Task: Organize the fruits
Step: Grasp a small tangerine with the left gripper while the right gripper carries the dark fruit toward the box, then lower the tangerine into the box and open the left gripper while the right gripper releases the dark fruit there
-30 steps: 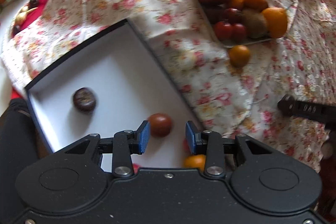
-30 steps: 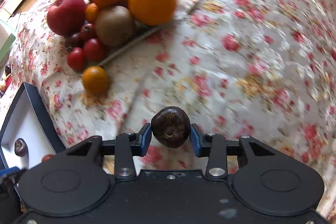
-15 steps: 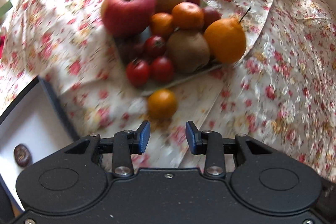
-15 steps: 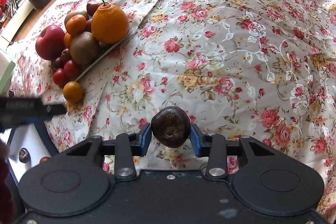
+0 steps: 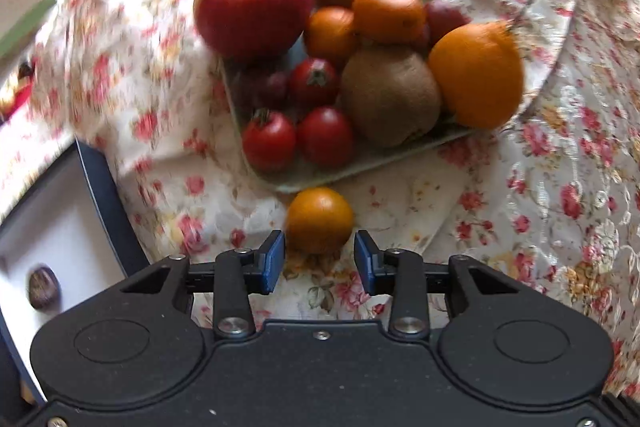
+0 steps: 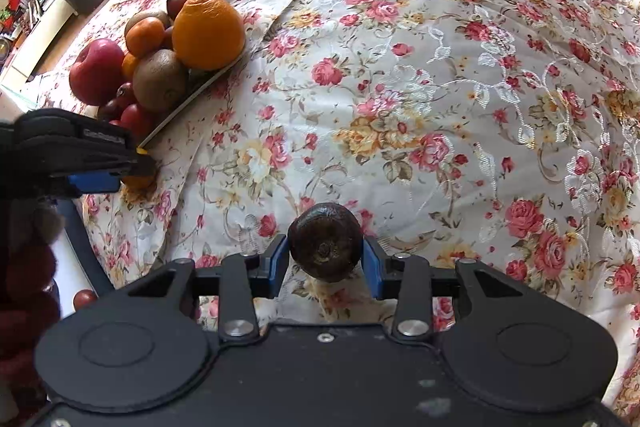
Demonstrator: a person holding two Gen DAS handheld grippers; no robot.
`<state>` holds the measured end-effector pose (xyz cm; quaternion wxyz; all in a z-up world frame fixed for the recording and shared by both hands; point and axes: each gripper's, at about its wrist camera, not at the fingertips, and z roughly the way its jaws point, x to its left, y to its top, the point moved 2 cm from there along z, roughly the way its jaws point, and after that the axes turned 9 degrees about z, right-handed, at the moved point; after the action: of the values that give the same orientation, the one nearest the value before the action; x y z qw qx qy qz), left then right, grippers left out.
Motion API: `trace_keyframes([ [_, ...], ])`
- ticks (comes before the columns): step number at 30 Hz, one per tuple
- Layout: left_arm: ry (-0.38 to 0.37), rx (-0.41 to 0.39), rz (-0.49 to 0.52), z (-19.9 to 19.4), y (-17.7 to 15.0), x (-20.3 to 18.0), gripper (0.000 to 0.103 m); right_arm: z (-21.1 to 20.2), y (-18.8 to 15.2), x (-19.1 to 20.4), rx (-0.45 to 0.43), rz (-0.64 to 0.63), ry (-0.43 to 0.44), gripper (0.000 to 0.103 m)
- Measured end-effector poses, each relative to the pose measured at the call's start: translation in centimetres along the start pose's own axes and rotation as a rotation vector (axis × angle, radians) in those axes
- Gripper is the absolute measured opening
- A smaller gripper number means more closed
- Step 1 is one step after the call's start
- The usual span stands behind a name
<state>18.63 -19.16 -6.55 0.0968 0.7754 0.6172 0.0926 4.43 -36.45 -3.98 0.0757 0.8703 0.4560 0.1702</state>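
Observation:
A plate (image 5: 420,151) holds a red apple (image 5: 252,7), oranges, a kiwi (image 5: 390,95) and small red tomatoes (image 5: 268,141). A small orange fruit (image 5: 320,219) lies loose on the floral cloth just in front of the plate. My left gripper (image 5: 320,261) is open, its blue pads on either side of the near edge of that fruit. My right gripper (image 6: 326,263) is shut on a dark brown round fruit (image 6: 325,247), held above the cloth. The left gripper (image 6: 100,163) also shows at the left of the right wrist view.
A black-rimmed white box (image 5: 100,187) sits left of the plate with a dark fruit (image 5: 43,287) inside; its edge and a reddish fruit (image 6: 84,299) show in the right wrist view. The floral cloth (image 6: 440,107) covers the surface. Room furniture lies beyond at top left.
My left gripper has moved from over the white box to the loose small orange fruit by the plate. My right gripper has drawn back from the plate, still holding the dark fruit.

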Motion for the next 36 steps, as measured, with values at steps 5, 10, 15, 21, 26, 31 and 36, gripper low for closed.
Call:
trace_keyframes([
  [5,-0.023,-0.018,-0.053,0.1,0.6,0.6,0.046,-0.4,-0.1,0.2,-0.012,-0.010,0.009,0.041],
  [10,-0.034,0.011,-0.053,0.7,1.6,0.7,0.046,-0.4,-0.1,0.1,-0.011,-0.008,0.012,0.041],
  [15,-0.059,0.025,0.000,0.5,1.8,0.6,0.046,-0.3,-0.3,0.5,-0.001,-0.021,0.016,0.041],
  [21,-0.129,0.048,-0.004,-2.3,0.1,2.9,0.045,-0.6,-0.9,1.5,0.014,-0.033,0.043,0.041],
  [26,-0.124,0.043,0.004,-5.7,-3.1,6.7,0.045,-1.7,-1.7,3.2,0.013,-0.071,0.062,0.041],
  [31,-0.074,0.079,-0.043,-7.1,-7.4,11.3,0.045,-2.6,-3.1,5.9,0.031,-0.132,0.091,0.041],
  [36,-0.048,0.093,-0.143,-7.4,-11.2,16.5,0.045,-2.7,-5.5,9.7,0.063,-0.216,0.116,0.041],
])
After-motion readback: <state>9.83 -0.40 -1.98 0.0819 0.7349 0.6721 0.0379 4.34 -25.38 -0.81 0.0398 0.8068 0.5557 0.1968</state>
